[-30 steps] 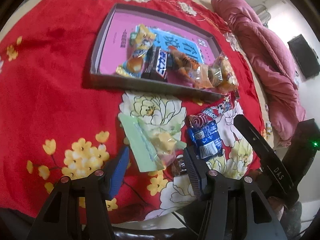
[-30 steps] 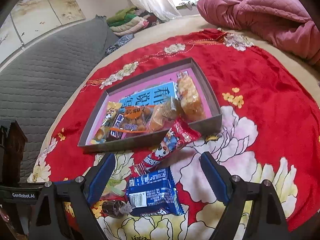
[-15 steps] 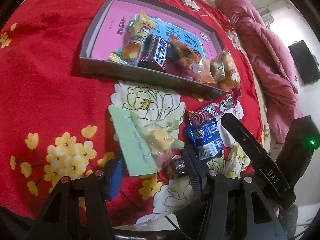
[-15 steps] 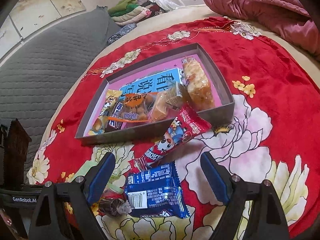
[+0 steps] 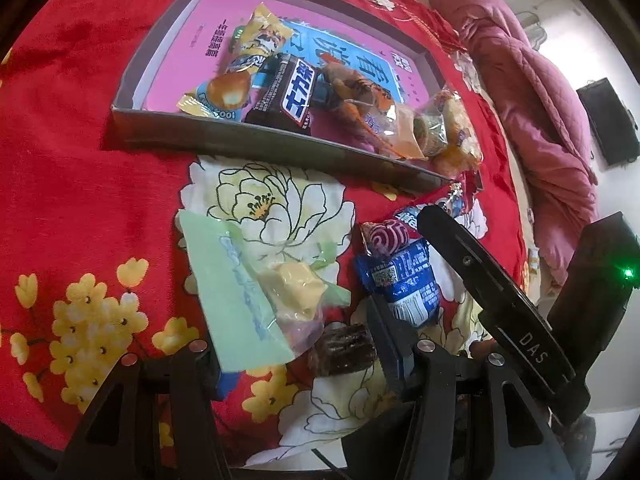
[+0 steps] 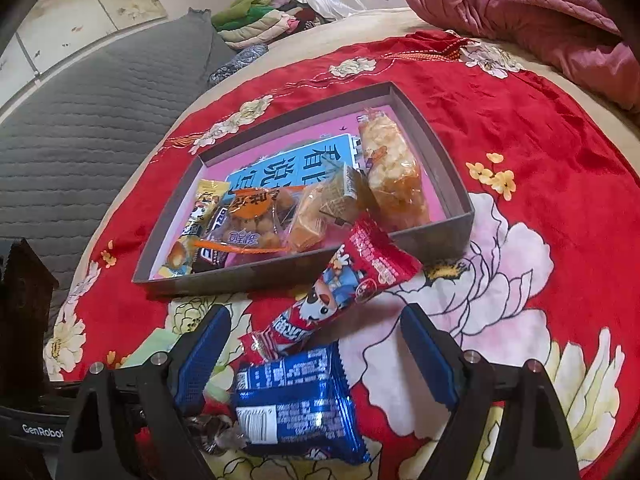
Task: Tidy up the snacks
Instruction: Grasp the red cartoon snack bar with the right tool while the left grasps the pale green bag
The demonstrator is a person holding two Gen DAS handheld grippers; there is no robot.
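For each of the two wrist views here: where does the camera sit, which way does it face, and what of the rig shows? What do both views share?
Left wrist: sits behind the left gripper, looking steeply down at the green sachet between its open fingers; the right gripper's finger crosses at the right.
Right wrist: sits behind the right gripper, looking down across the blue packet toward the box; part of the left gripper shows at lower left.
Shared: box, blue packet, red packet, red floral cloth.

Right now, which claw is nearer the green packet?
Left. The left claw straddles the green packet's near end; the right claw sits over the blue packet beside it.
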